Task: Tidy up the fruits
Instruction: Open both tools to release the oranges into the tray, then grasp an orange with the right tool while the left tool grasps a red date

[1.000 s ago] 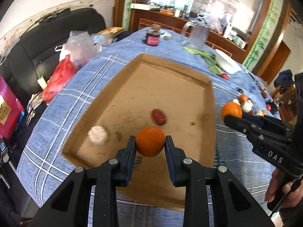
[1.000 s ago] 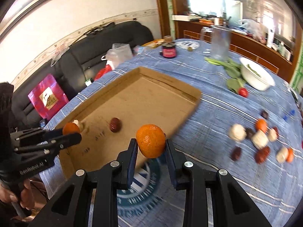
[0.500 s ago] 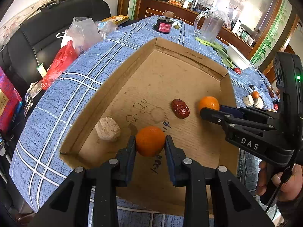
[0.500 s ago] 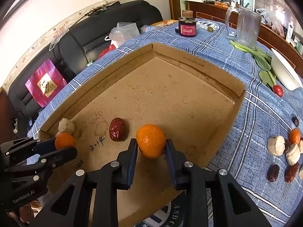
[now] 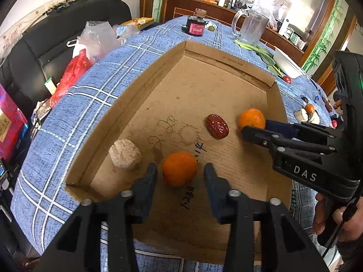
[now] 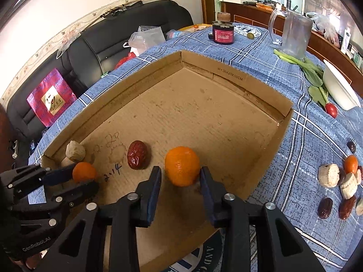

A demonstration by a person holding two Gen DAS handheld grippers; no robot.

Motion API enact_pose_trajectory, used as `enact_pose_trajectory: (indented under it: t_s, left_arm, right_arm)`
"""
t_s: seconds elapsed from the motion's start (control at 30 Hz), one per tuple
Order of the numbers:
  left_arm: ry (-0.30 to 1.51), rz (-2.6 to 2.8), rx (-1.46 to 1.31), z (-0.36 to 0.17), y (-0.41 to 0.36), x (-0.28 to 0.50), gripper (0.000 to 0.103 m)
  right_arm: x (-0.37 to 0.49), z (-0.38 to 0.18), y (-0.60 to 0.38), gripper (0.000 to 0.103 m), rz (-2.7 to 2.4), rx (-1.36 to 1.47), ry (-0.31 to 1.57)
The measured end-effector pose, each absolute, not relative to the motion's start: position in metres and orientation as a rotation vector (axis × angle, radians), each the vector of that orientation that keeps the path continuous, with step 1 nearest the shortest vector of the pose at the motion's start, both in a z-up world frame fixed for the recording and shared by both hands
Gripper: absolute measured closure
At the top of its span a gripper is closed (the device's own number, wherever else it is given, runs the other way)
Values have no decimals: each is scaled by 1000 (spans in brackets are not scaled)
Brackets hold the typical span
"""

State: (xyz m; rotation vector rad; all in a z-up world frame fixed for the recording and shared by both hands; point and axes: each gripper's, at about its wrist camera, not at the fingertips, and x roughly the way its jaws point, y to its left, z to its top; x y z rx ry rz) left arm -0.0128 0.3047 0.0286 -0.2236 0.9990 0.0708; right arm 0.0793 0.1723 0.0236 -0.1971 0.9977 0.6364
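A shallow cardboard box (image 5: 145,83) (image 6: 256,86) lies on the blue checked tablecloth. Inside it are a red date (image 5: 217,126) (image 6: 136,154), a pale round piece (image 5: 124,154) (image 6: 75,151) and two oranges. My left gripper (image 5: 180,175) (image 6: 74,181) is open, with one orange (image 5: 180,168) (image 6: 84,171) resting on the box floor between its fingers. My right gripper (image 6: 180,176) (image 5: 251,125) is open around the other orange (image 6: 182,166) (image 5: 251,118), which sits on the box floor by the right wall.
Loose fruit (image 6: 340,179) lies on the cloth right of the box: dates, pale pieces, a small orange. Behind the box stand a dark jar (image 6: 223,31), a glass jug (image 6: 292,34), greens, a white bowl (image 6: 340,90) and a red radish. A black sofa with bags is at the left.
Both grippers lowered their oranges onto the box floor and opened; the jaws now stand apart from the fruit. The right gripper came over the box from the tablecloth side.
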Motion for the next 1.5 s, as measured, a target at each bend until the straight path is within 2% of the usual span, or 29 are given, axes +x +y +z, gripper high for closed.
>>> enact_pose_trajectory:
  t_s: [0.67, 1.13, 1.5]
  left_arm:
    - [906, 115, -166, 58, 263, -36, 48]
    - [879, -62, -45, 69, 154, -20, 38]
    - [930, -165, 20, 58, 77, -1, 37]
  right_arm:
    - [27, 57, 103, 61, 580, -118, 922]
    - [-11, 59, -21, 56, 361, 2, 909]
    - [-16, 50, -125, 53, 187, 108, 915]
